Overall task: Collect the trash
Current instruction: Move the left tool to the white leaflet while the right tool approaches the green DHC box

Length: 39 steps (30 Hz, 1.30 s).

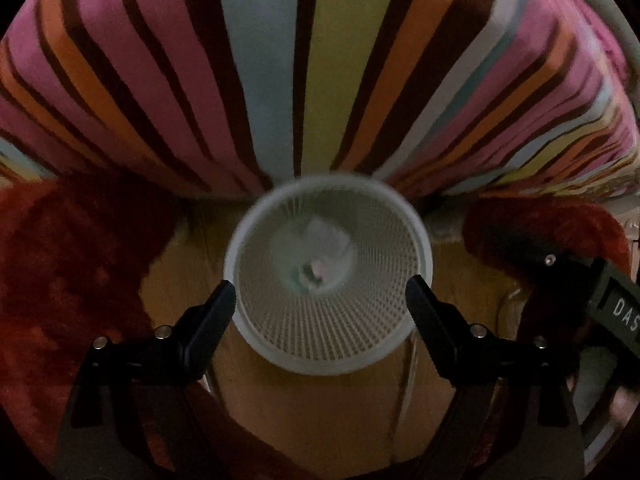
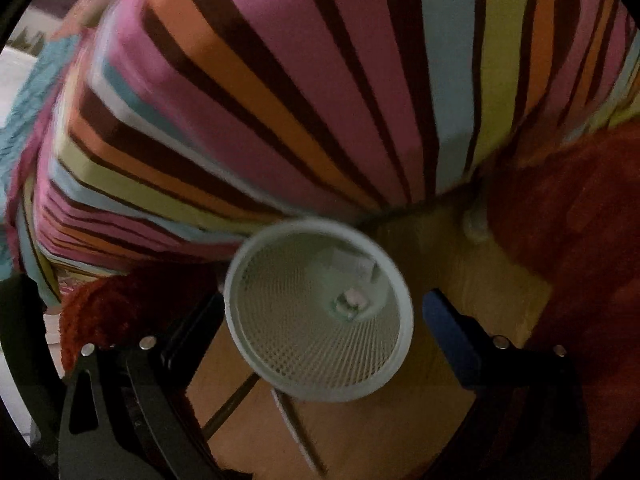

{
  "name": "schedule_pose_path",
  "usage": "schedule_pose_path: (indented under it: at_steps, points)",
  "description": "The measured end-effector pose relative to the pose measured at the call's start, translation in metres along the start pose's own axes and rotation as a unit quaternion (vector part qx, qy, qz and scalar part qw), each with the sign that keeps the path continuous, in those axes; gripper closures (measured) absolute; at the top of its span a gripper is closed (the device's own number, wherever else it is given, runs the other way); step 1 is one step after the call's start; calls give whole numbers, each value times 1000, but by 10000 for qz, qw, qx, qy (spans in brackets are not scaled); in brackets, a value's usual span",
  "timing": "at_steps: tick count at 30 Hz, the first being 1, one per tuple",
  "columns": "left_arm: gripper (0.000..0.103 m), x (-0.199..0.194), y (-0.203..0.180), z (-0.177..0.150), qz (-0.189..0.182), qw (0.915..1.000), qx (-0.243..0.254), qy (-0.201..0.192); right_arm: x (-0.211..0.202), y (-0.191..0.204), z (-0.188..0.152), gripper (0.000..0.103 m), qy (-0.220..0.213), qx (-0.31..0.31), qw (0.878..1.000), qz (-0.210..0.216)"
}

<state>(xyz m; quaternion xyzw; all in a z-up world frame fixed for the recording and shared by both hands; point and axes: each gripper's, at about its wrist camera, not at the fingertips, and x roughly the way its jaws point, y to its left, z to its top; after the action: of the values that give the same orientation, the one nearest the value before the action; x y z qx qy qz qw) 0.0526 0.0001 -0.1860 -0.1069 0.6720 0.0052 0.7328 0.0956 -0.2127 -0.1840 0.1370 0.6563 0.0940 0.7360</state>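
Straight ahead of both cameras, on the wooden floor (image 1: pixel 320 420) at the foot of a bed draped in a striped cover (image 1: pixel 280 72), stands a pale mesh wastebasket (image 1: pixel 328 328), upright with its open mouth toward the lenses. Its long axis runs down away from the tools, so anything let go above the rim would fall along that axis to the bottom. Some crumpled trash (image 1: pixel 320 256) already lies at the bottom, pale and too blurred to name. The left tool (image 1: pixel 320 298) is released, its two black fingers spread wide on either side of the basket's mouth, with nothing visible between them; the rim sits almost centred in the gap. The right tool (image 2: pixel 320 312) is likewise spread and carries nothing, but from its view the basket (image 2: pixel 316 360) lies a little toward its left finger, which is partly hidden behind the rim, while the right finger stands clear of it. On that showing the left tool is the better lined up over the opening, though both hover near it and neither clearly touches it. A shaggy red rug (image 1: pixel 72 280) flanks the basket on both sides of the bare floor. With both tools unloaded, I judge the next move calls for turning away from the basket to find more trash, none of which shows on the floor in these views.
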Motion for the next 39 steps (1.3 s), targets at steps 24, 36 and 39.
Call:
schedule_pose_path:
  at_steps: [24,36,39]
  points:
    - [19,-147,-18,42,287,9477,892,-3051,-148,89,31,8,-3403,-2319,9112,-100]
    - [19,-166,-18,86,161,9375,914,-3355,-159,87,78,8,-3370,-2339,9120,-8]
    - [19,-164,-20,97,188,9370,993,-3344,-157,88,90,8,-3333,-2365,9127,-66]
